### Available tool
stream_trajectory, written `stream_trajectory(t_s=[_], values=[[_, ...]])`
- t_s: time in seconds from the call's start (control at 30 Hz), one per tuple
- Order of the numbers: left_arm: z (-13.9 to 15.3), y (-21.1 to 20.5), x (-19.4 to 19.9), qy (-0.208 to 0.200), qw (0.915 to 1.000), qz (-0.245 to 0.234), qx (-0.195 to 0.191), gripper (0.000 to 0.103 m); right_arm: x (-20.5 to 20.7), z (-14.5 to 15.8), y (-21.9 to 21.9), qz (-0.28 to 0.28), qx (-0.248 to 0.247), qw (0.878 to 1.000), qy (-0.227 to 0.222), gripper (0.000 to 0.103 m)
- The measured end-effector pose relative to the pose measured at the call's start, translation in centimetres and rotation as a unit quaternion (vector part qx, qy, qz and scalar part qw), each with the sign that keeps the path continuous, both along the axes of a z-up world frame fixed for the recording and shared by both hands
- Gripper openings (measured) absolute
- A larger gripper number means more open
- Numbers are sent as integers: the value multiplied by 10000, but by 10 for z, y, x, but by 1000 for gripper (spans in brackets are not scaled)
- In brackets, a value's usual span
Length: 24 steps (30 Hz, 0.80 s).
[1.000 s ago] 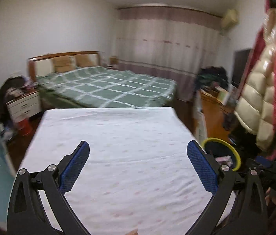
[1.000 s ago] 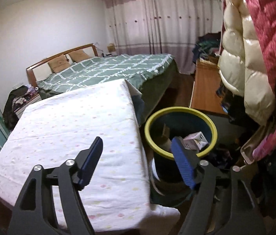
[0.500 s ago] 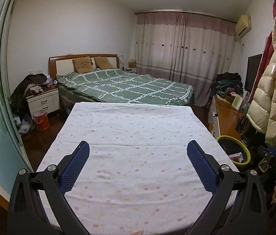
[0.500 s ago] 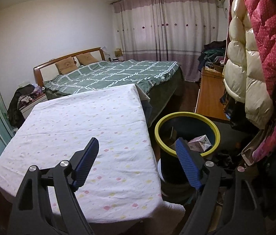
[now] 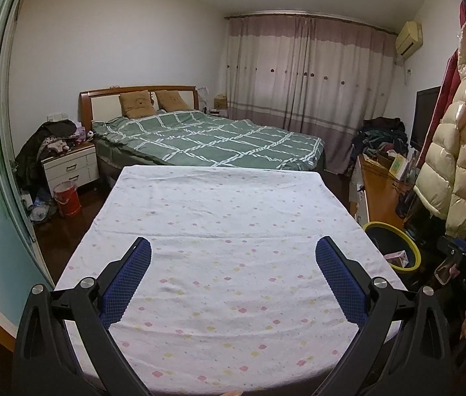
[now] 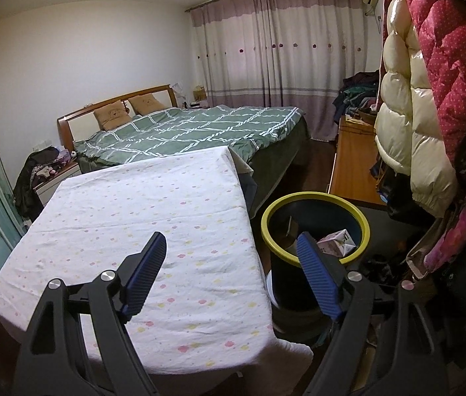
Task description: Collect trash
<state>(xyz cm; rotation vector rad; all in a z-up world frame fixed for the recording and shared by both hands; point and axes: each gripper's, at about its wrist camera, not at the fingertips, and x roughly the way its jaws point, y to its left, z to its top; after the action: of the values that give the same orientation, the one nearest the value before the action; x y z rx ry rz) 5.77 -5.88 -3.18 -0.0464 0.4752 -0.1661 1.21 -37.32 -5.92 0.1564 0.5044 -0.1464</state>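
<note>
both views have pulled back, so more cloth-covered table (image 5: 233, 231) shows. left gripper (image 5: 233, 275) and right gripper (image 6: 233, 272) stand apart, empty. small carton (image 6: 337, 242) lies in yellow-rimmed bin (image 6: 315, 198), lower right; the drop looks done.

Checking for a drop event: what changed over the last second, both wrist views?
Both views pulled back from the cloth-covered table: more of it and of the floor shows now. The right tool opened a little wider, nothing between its pads. The left tool stayed open and empty. The carton still lies in the yellow-rimmed bin.
</note>
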Motion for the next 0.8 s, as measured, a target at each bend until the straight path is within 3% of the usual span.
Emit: stream_trajectory(t_s=[0.8], values=[[-8,2,6,137,9999,-76,-27,98,2,-3,1,37,54,10000,68,77]])
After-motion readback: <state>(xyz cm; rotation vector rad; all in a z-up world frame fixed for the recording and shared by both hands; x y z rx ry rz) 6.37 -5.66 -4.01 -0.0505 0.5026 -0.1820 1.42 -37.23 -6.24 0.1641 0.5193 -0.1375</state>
